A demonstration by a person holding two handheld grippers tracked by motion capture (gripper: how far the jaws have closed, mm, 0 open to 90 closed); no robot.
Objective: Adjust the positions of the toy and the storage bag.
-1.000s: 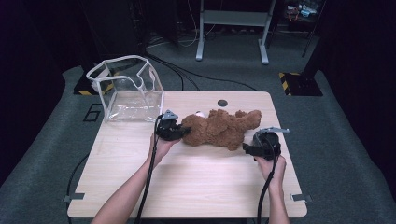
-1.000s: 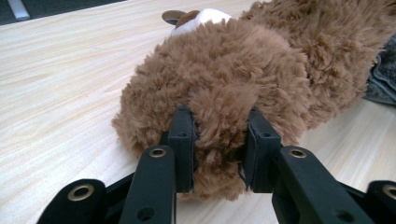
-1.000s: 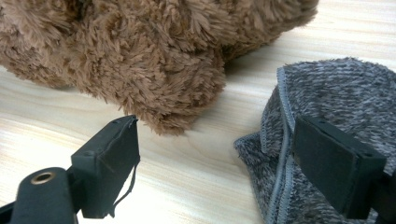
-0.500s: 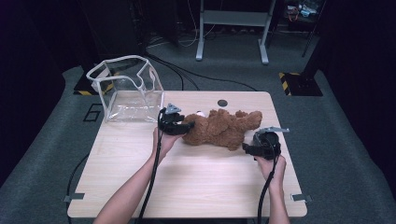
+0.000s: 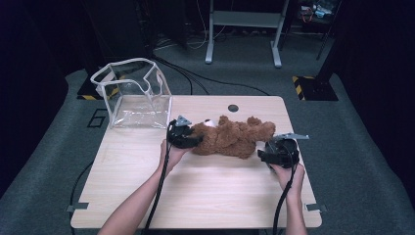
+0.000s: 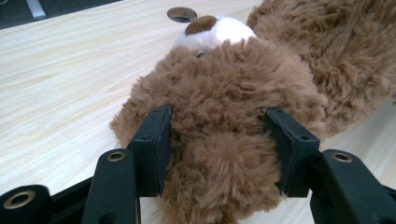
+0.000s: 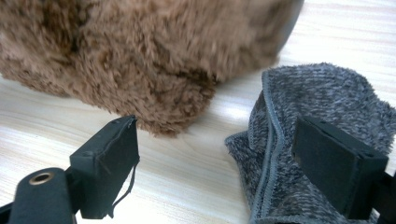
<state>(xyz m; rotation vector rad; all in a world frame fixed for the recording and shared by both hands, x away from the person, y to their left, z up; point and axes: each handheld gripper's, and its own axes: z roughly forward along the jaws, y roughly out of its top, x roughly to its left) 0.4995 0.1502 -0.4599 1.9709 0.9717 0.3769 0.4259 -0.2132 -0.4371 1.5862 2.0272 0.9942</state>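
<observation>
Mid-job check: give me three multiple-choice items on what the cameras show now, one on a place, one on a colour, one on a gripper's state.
1. Where does the clear bag stand on the table?
A. far left corner
B. near right corner
C. centre

2. What colour is the cloth by the right gripper?
A. red
B. grey
C. yellow

3. How does the left gripper stand?
A. shut on nothing
B. wide open above the table
C. jaws around the teddy bear's head

Answers:
1 A, the high view shows it at the far left.
2 B, the right gripper view shows grey terry.
3 C, the pads sit against the fur on both sides.

A pale wooden table (image 5: 195, 196) stands on grey carpet (image 5: 352, 147) in a dark room.
</observation>
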